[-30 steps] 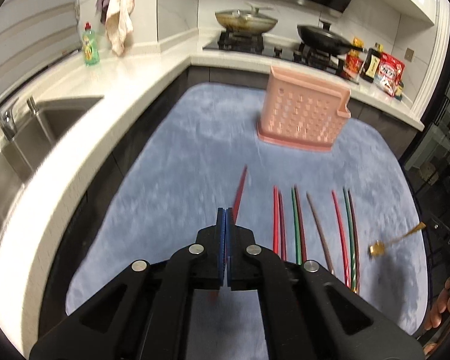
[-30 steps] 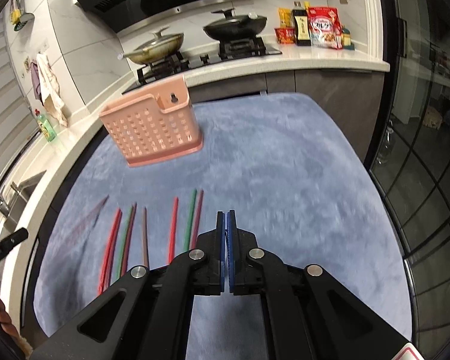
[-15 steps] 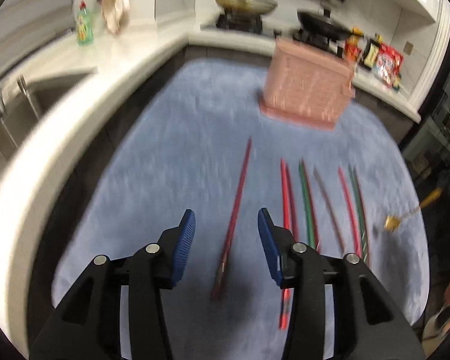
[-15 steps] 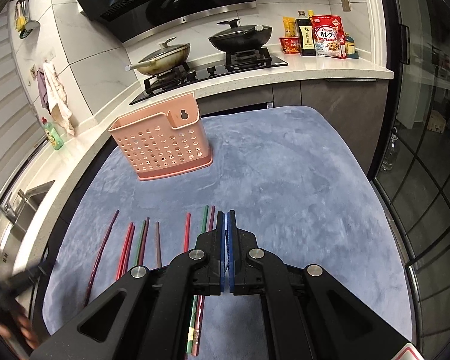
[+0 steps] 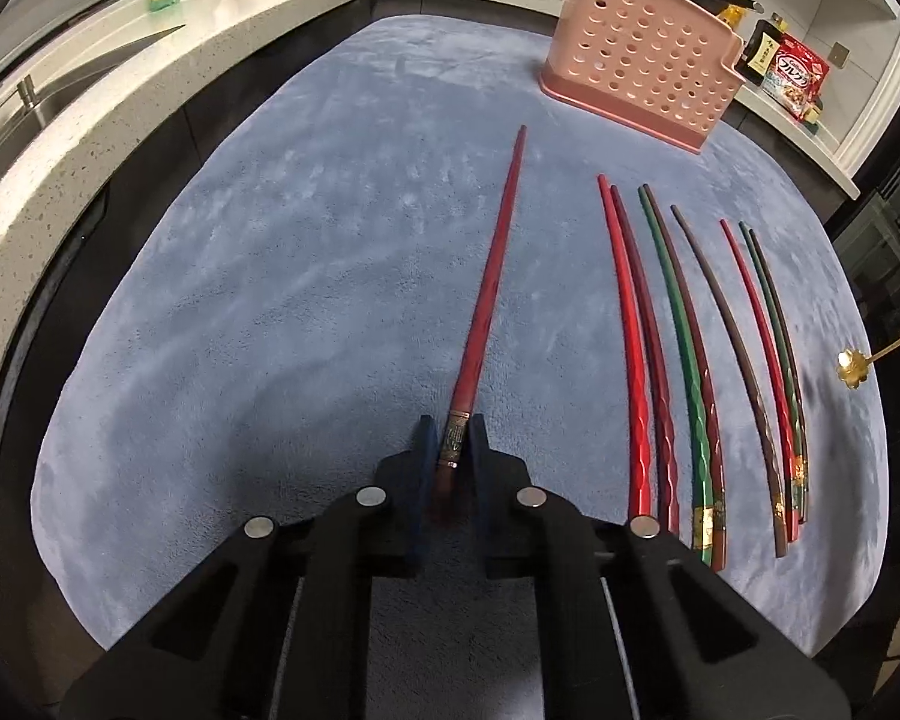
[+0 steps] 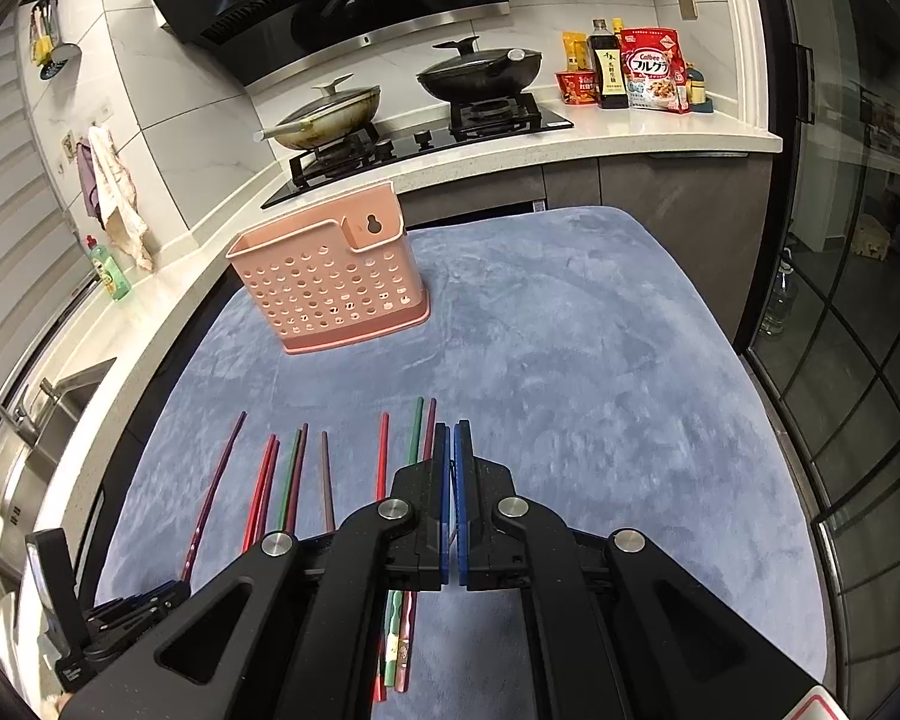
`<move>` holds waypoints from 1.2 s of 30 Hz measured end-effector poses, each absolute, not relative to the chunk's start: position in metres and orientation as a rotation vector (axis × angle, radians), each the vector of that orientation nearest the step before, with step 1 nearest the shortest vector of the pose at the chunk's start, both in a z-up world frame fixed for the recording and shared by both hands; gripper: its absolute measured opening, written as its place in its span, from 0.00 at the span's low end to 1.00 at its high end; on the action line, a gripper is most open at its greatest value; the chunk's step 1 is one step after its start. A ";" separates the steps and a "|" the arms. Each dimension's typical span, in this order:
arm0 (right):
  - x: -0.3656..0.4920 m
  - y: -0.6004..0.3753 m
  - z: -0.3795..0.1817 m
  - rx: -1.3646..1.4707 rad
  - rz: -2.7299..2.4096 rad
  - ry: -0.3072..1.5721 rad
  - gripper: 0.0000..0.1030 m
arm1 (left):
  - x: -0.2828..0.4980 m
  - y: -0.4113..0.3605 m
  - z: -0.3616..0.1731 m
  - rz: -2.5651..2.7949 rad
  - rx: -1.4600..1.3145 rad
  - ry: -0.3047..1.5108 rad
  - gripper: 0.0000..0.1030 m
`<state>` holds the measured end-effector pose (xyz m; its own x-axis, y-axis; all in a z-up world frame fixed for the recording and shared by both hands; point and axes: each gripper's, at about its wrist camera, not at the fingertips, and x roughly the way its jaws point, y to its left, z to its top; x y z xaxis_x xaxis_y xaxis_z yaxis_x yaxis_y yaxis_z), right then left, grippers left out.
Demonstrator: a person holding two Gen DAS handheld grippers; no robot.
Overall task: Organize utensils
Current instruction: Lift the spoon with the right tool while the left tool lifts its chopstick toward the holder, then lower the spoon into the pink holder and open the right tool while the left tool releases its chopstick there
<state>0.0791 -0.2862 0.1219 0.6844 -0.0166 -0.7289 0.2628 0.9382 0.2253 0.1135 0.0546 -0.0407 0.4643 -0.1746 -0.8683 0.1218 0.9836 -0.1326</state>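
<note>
The left gripper (image 5: 453, 438) was closed around the decorated thick end of a dark red chopstick (image 5: 491, 288), its blue fingers (image 5: 427, 450) set on either side of the banded section. The chopstick lay flat on the blue-grey mat (image 5: 282, 300) covering the table, with its tip pointing away toward the basket.

To the right of the held chopstick, well apart from it, the remaining chopsticks (image 5: 684, 348) lay in a loose row on the mat: a red and dark red pair, a green and maroon pair, a single brown one, then a red, green and dark group. A gold spoon (image 5: 855, 363) was visible at the right edge of the left wrist view.

The right gripper (image 6: 452, 444) was closed with nothing between its blue pads (image 6: 462, 480), positioned above the right end of the chopstick row.

Farther back, the pink perforated utensil basket (image 6: 330, 282) stood upright on the mat, apart from all chopsticks. Beyond it ran the kitchen counter (image 6: 630, 132) with the stove (image 6: 420, 132) and two lidded pans.
</note>
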 end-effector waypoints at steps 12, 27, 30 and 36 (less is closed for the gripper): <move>0.095 -0.287 0.141 0.310 -0.126 0.773 0.02 | 0.113 0.057 0.061 -0.225 -0.103 0.896 0.07; 0.213 -0.300 0.201 0.288 -0.053 0.643 0.02 | 0.229 0.016 0.226 -0.256 -0.077 0.556 0.07; 0.235 -0.301 0.207 0.280 -0.048 0.623 0.02 | 0.246 0.001 0.254 -0.272 -0.081 0.489 0.07; 0.287 -0.310 0.212 0.298 -0.050 0.597 0.02 | 0.279 -0.025 0.290 -0.285 -0.113 0.363 0.07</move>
<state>0.2866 -0.3098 0.2122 0.8271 0.0389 -0.5607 0.1324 0.9560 0.2616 0.2788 -0.0247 0.2903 0.8955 -0.2941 -0.3342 0.2539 0.9540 -0.1592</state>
